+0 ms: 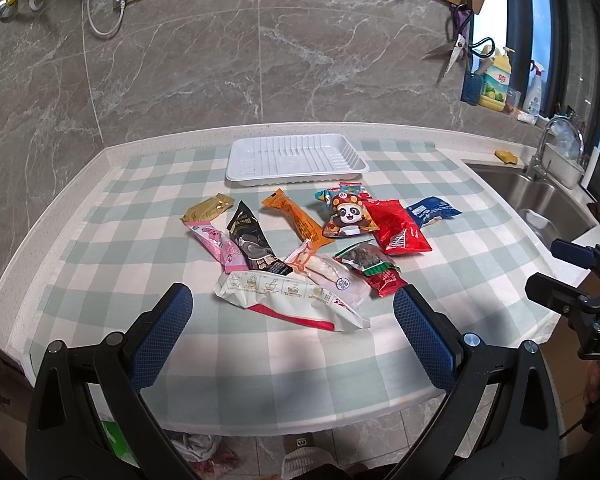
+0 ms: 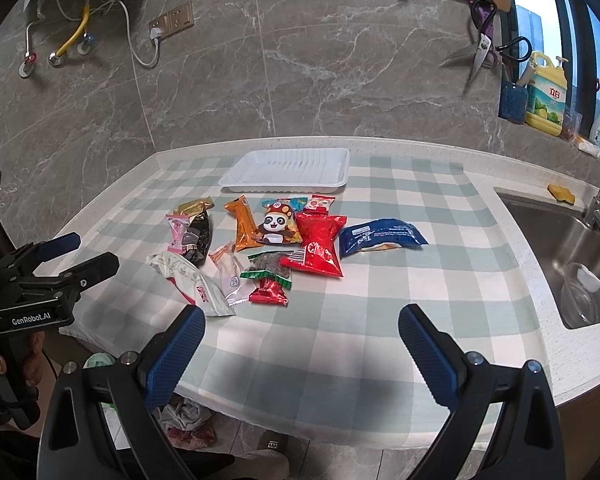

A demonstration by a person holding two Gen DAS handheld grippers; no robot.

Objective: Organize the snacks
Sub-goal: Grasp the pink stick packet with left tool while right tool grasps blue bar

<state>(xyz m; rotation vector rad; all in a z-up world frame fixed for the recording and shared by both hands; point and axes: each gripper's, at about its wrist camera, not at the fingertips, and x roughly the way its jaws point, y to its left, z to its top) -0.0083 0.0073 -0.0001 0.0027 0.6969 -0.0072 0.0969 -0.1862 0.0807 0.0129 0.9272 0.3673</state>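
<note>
Nothing is in the white tray point(image 1: 298, 160) at upper centre yet, I think, so with my left gripper point(image 1: 292, 312) and right gripper point(image 2: 300, 332) both spread wide and empty, I next need to close on the nearest white packet point(image 1: 292, 300).

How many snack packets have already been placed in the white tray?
0. The white tray sits bare at the far side of the cloth; all packets, such as the red bag and blue bag, lie in front of it.

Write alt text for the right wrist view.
A pile of snack packets lies on a checked tablecloth, with an empty white tray behind it. The open right gripper hovers in front; the left gripper enters at left, a sink at right.
</note>
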